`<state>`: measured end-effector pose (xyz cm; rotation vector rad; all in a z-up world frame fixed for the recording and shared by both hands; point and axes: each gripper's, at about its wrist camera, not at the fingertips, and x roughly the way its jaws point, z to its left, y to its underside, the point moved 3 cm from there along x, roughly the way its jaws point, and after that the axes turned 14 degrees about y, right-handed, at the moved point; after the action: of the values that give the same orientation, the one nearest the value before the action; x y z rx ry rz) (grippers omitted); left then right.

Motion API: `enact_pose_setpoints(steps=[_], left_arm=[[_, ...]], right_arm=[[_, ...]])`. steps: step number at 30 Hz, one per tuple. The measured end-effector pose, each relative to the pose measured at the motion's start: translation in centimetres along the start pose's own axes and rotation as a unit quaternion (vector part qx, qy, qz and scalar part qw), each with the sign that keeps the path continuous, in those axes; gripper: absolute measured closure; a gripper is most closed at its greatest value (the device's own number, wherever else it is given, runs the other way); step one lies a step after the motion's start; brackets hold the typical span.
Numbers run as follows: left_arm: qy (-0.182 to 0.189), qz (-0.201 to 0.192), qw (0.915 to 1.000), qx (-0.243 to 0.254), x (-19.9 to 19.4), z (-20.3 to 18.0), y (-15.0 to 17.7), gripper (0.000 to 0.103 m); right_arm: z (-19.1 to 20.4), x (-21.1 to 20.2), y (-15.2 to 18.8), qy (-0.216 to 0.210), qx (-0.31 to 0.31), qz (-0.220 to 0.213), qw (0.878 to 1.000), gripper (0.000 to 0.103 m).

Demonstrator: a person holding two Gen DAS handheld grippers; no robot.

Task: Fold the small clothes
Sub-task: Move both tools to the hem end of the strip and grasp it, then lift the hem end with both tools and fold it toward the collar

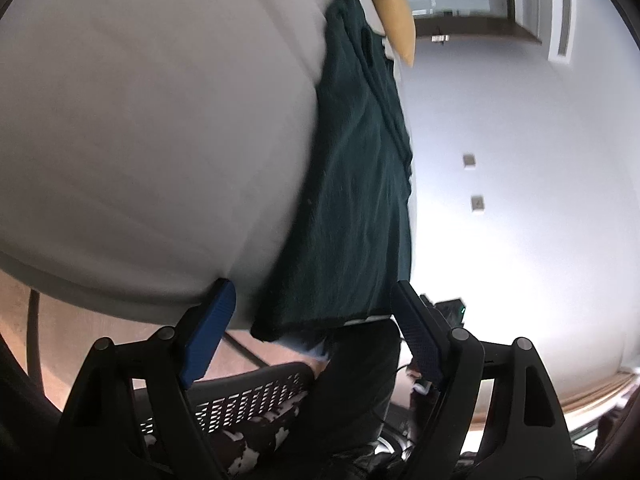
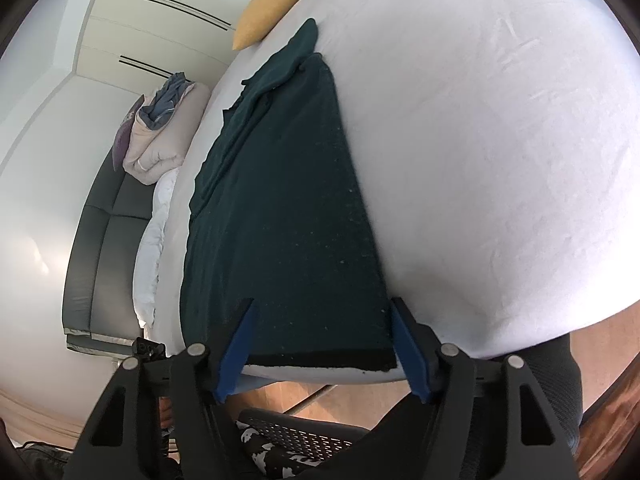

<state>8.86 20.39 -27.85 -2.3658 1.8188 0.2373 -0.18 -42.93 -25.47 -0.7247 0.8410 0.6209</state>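
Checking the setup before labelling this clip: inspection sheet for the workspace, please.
Surface: white bed sheet, lightly creased.
Job's things: dark green garment, laid flat in a long strip, hem at the near edge.
Clutter: yellow cushion at the far end.
Grippers: left gripper open, hem between its fingers; right gripper open, straddling the hem.
Cables: nothing seen for certain.
Surroundings: grey sofa with folded bedding, wardrobe doors, mesh chair.

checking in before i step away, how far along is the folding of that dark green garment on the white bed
Done: the dark green knit garment lies on the white bed sheet as a long narrow strip, so the sides look already folded in. In hand: nothing gripped; the right gripper straddles its near hem, jaws open, and the left gripper is open at the same end. Left: likely folding the strip lengthwise.
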Motion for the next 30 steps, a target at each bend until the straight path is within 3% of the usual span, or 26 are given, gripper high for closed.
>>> enact_pose_setpoints(steps=[7,14,17,21,27,30], left_arm=[[0.003,0.017,0.9998,-0.007,1.5,0.0,0.0,0.024],[-0.004,0.015,0.9999,-0.003,1.7,-0.3,0.0,0.031],[-0.017,0.018,0.9997,0.002,1.9,-0.3,0.1,0.041],[-0.042,0.018,0.999,-0.002,1.9,0.1,0.2,0.073],[-0.04,0.014,0.9991,-0.001,2.2,0.0,0.5,0.092],[-0.043,0.019,0.9988,0.012,2.9,-0.7,0.6,0.093]], right_arm=[[0.4,0.3,0.2,-0.001,-0.006,0.001,1.0,0.04],[0.0,0.3,0.2,0.004,-0.002,0.003,1.0,0.058],[0.3,0.5,0.4,0.008,-0.013,0.01,1.0,0.07],[0.6,1.0,0.6,0.019,-0.025,0.016,0.999,0.083],[0.5,0.8,0.7,0.026,-0.022,0.013,0.999,0.088],[0.2,0.6,0.7,0.028,-0.015,0.011,0.999,0.088]])
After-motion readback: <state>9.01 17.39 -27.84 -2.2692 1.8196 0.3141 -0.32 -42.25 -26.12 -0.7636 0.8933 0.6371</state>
